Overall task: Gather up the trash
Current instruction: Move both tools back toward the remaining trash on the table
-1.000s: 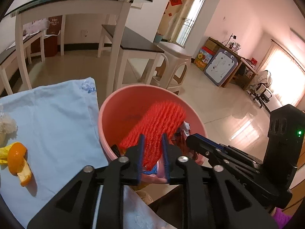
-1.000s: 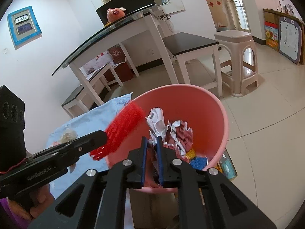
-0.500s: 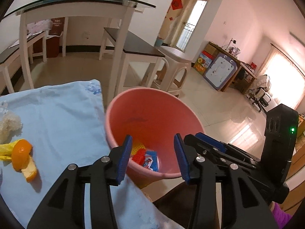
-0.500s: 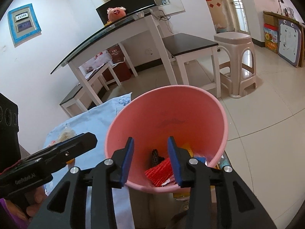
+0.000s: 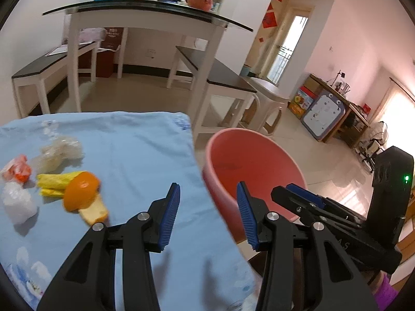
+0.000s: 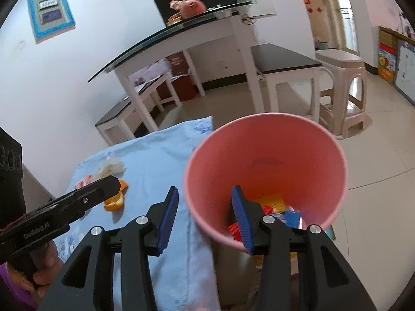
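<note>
A pink bucket [image 5: 233, 153] stands off the right edge of a table under a light blue cloth [image 5: 129, 140]; in the right wrist view the bucket [image 6: 272, 140] holds red, yellow and blue scraps [image 6: 275, 207]. On the cloth lie an orange peel [image 5: 81, 190], a yellow peel [image 5: 53, 182], a clear plastic wad [image 5: 58, 151], a white wad [image 5: 18, 204] and an orange-white wrapper [image 5: 18, 168]. My left gripper [image 5: 207, 207] is open and empty above the cloth's right edge. My right gripper [image 6: 205, 212] is open and empty over the bucket's near rim.
A glass-topped white table [image 5: 145, 13] with dark-topped benches [image 5: 223, 77] stands behind. A beige plastic stool [image 6: 345, 83] is to the right on the tiled floor. A desk with a whiteboard [image 5: 324, 114] stands at the far right.
Both grippers opened and dropped the red mesh and crumpled paper into the bucket, then drew back and left toward the cloth-covered table, opening wider.
</note>
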`<state>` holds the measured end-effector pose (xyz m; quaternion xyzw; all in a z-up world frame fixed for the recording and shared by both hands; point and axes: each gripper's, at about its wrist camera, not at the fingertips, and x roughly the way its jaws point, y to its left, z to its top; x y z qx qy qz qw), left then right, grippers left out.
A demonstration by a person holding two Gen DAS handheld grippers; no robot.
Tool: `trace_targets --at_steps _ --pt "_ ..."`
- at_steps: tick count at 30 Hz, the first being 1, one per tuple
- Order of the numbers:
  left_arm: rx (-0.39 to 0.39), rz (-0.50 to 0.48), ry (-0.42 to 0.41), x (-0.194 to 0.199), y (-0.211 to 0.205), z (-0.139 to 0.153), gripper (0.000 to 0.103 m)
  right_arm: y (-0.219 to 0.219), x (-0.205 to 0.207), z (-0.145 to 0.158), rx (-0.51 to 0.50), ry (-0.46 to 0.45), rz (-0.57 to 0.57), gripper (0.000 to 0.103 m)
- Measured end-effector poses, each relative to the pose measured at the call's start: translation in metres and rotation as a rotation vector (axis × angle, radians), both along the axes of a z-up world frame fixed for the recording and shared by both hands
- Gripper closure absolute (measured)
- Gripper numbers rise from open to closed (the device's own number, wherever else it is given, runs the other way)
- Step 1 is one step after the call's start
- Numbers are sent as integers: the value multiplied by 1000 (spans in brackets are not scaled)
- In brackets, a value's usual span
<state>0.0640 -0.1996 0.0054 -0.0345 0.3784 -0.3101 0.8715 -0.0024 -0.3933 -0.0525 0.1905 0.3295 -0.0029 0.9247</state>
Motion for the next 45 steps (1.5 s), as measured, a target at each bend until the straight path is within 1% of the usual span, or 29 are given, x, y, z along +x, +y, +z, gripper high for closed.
trace_targets --at_steps 5,10,17,20,25,28,31,36,38,40,42,45 --pt "15 34 -4 -7 28 -2 57 25 8 4 -10 6 48 58" --pt "25 104 -17 -10 64 -2 57 50 17 7 -24 13 96 56" --pt "24 260 -23 -12 130 -8 57 78 33 10 -39 18 161 52" --pt "33 346 -26 -12 161 -12 57 89 42 10 -37 20 184 50" --pt "10 455 9 -2 203 -20 57 116 66 10 -43 32 238 49" --pt "-19 509 39 7 224 -24 57 133 81 11 -43 36 276 48" --pt "-38 525 63 17 232 -26 57 146 95 10 -40 43 309 46" --pt "-35 516 76 34 224 -31 57 165 121 9 -9 61 350 44" --pt "-24 518 81 40 221 -36 57 170 129 9 3 66 361 43" --pt "10 528 82 48 220 -42 57 175 140 9 17 76 366 42" --pt "24 539 94 54 222 -49 57 178 151 7 34 89 369 41" --pt "-9 532 132 58 226 -59 57 185 170 5 51 112 375 40"
